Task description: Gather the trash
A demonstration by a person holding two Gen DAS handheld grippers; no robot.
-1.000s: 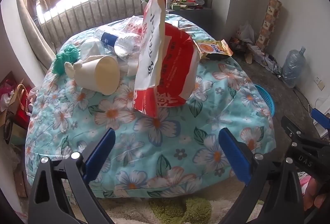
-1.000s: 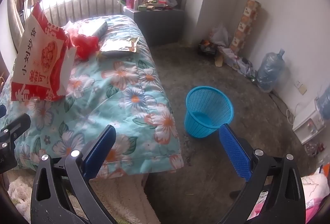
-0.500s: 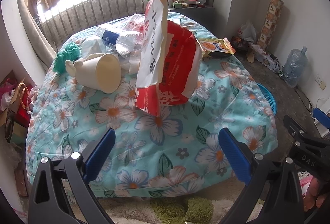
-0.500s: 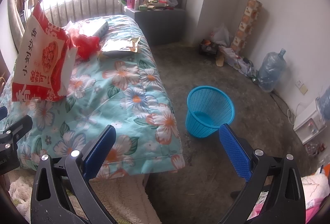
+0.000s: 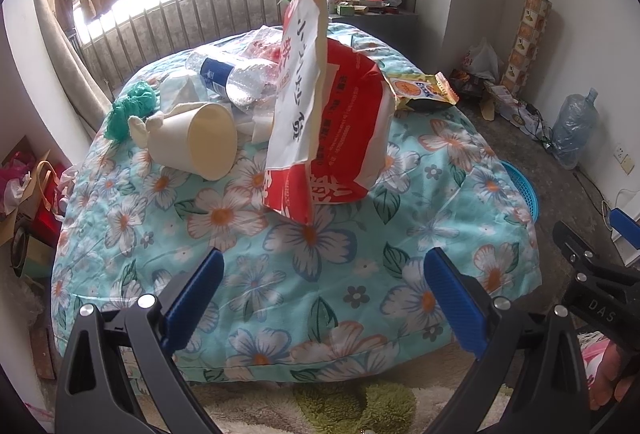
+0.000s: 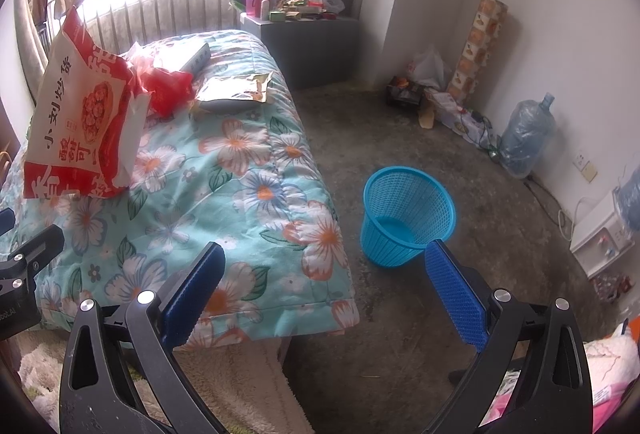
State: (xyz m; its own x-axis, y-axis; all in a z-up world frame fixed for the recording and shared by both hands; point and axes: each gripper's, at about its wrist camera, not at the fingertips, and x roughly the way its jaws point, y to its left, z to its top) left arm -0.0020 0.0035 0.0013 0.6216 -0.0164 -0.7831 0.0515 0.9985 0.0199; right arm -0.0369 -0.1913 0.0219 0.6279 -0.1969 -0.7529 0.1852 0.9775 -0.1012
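Trash lies on a floral quilt point(image 5: 304, 274): a tall red and white paper bag point(image 5: 320, 114), a paper cup point(image 5: 196, 142) on its side, a clear plastic bottle point(image 5: 236, 78), a green wad point(image 5: 130, 110) and a yellow snack packet point(image 5: 420, 90). My left gripper point(image 5: 320, 298) is open and empty, short of the bag. My right gripper point(image 6: 324, 290) is open and empty over the quilt's corner, with a blue mesh basket point(image 6: 404, 214) on the floor just beyond. The bag point(image 6: 80, 118), a red wrapper point(image 6: 168, 90) and a silver packet point(image 6: 236, 90) show in the right wrist view.
A grey cabinet point(image 6: 312, 46) with clutter stands by the window. A water jug point(image 6: 528, 138), cables and a tall printed box point(image 6: 476, 46) line the right wall. A shaggy rug point(image 5: 320, 402) lies below the quilt's front edge.
The left gripper has drawn back slightly and the bag sits a bit further right in view. The right view has shifted slightly. Both grippers stay open.
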